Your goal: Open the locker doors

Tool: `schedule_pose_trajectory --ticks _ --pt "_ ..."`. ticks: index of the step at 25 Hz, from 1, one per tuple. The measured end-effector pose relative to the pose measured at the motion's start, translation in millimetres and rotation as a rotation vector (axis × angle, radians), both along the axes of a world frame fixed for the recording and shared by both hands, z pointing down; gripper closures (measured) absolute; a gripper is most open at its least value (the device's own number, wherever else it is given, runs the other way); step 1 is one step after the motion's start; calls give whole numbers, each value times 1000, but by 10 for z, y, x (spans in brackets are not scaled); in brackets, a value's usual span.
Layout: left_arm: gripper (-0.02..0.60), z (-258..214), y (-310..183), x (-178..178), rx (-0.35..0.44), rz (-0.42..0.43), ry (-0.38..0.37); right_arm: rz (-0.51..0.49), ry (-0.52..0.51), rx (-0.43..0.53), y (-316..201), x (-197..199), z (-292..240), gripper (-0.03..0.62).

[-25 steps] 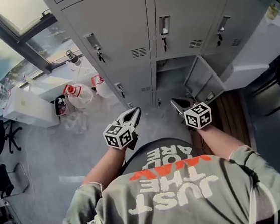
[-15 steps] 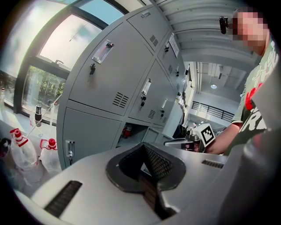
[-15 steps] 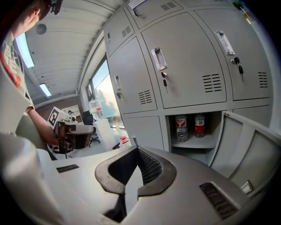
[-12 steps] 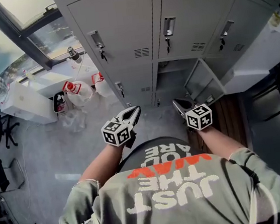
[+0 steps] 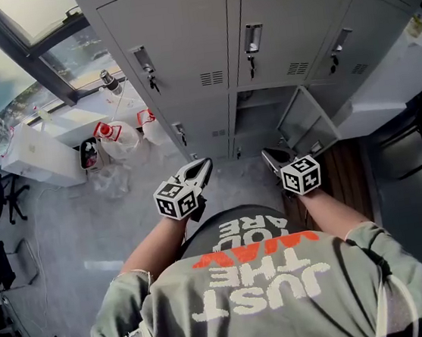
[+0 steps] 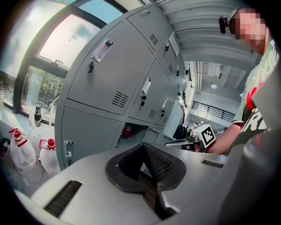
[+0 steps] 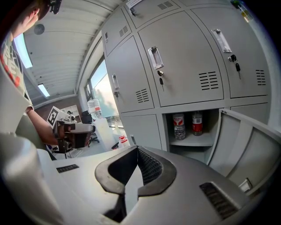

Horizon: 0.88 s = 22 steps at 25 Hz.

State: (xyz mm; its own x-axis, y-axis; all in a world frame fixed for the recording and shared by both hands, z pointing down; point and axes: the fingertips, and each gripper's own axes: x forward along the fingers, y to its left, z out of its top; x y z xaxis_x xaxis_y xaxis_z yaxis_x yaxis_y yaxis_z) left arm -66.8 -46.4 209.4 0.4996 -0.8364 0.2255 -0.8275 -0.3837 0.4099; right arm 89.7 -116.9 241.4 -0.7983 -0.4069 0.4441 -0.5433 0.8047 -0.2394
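Locker doors (image 5: 172,39): pale grey sheet steel, vent slits, recessed pulls with keys hanging. Stiff, light, hinge-swung; take hold at the pull (image 5: 252,38); possibly latched, hard to tell. Open lower door (image 5: 304,118) as landmark: closed doors above and left of it. Left hand-held gripper (image 5: 203,167) and right hand-held gripper (image 5: 269,155) both pressed together, empty, near it.
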Motion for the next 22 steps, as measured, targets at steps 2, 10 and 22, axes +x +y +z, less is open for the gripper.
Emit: schedule_pose_trajectory --ticks 2,10,22 --pt "575 -9 -11 21 -2 0 -3 -3 3 -3 -14 7 -1 557" --pt "575 127 33 143 -64 7 -47 -31 -12 -21 -33 -30 194 557" --pt "575 717 -222 561 -214 -16 -81 -12 -35 -43 -469 377 1214 556"
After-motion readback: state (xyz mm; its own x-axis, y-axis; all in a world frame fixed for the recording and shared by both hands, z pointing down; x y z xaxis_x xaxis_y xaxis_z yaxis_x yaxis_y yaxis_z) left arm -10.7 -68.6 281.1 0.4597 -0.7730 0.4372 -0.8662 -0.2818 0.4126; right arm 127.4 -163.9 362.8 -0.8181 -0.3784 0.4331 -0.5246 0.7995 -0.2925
